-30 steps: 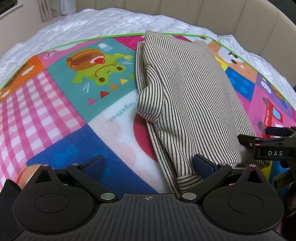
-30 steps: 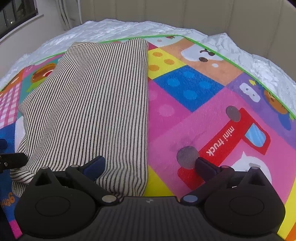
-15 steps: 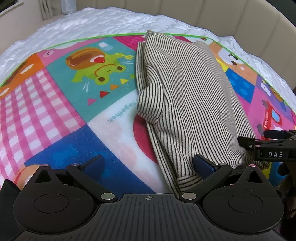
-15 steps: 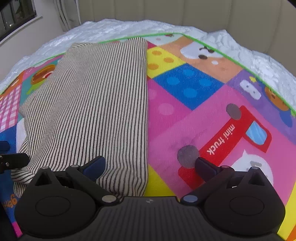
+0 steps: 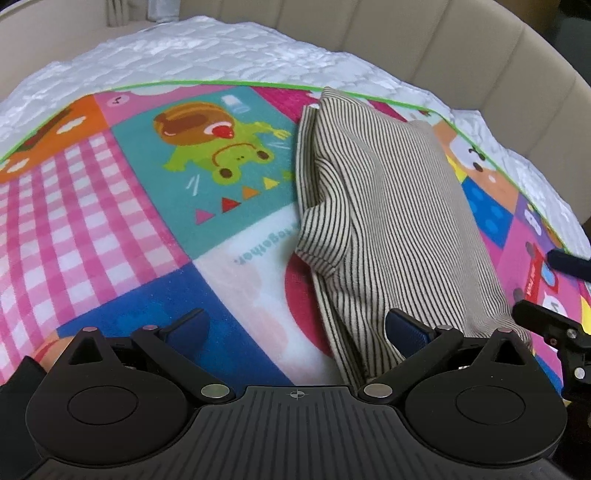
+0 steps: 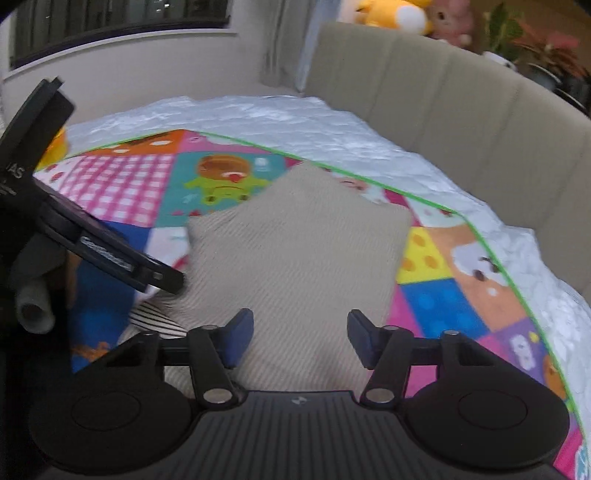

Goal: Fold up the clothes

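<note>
At the far left of the left wrist view a pink-and-white checked square of the play mat covers the bed, with a quilted white bedspread showing beyond the mat's green edge. Next along is a teal square with a cartoon frog, then a white and red patch. The left gripper hangs over this part of the mat with its jaws spread wide; its left finger is above the blue square and its right finger sits at the near left edge of the striped garment, nothing pinched between them.

The striped garment lies folded lengthwise on the mat, right of centre, a flap of it doubled over on the left side. Its far end nearly reaches the green border. To its right come squares in yellow, blue and pink, and a beige padded headboard curves behind.

In the blurred right wrist view, the left gripper's black body crosses the left side. The right gripper is above the garment's near end, jaws closing, cloth below the gap but the pads not pressing it. Plush toys and plants sit above the headboard.
</note>
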A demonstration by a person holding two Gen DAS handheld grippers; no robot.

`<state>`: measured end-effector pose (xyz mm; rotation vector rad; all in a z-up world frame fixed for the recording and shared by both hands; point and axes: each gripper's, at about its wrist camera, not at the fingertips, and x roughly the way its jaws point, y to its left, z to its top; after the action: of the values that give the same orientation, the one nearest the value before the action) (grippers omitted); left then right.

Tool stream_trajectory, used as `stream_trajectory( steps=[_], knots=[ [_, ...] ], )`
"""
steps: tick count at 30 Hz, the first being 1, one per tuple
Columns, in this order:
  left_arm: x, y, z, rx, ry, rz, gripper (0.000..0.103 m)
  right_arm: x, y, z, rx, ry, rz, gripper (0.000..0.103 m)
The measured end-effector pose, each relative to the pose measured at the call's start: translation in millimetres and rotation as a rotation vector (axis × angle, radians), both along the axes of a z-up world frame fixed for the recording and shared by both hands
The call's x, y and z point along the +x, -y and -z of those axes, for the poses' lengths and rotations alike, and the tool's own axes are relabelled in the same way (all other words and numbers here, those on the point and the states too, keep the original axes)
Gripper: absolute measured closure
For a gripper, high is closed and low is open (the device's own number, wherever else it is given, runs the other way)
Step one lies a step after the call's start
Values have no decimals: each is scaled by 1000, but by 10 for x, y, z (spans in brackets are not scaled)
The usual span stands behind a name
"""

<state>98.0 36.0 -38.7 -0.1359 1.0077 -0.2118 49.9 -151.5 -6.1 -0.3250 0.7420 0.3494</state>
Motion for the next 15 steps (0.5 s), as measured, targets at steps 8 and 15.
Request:
stream_trajectory(
  steps=[8,15],
  knots=[
    [-11,-31,-29,0,13,-7,0,92,-169,311,-72,-139,-62,47],
    [-6,-29,-44,-4,16,-15,0,-188,-391,90,-154,-45,-266,47]
  ],
)
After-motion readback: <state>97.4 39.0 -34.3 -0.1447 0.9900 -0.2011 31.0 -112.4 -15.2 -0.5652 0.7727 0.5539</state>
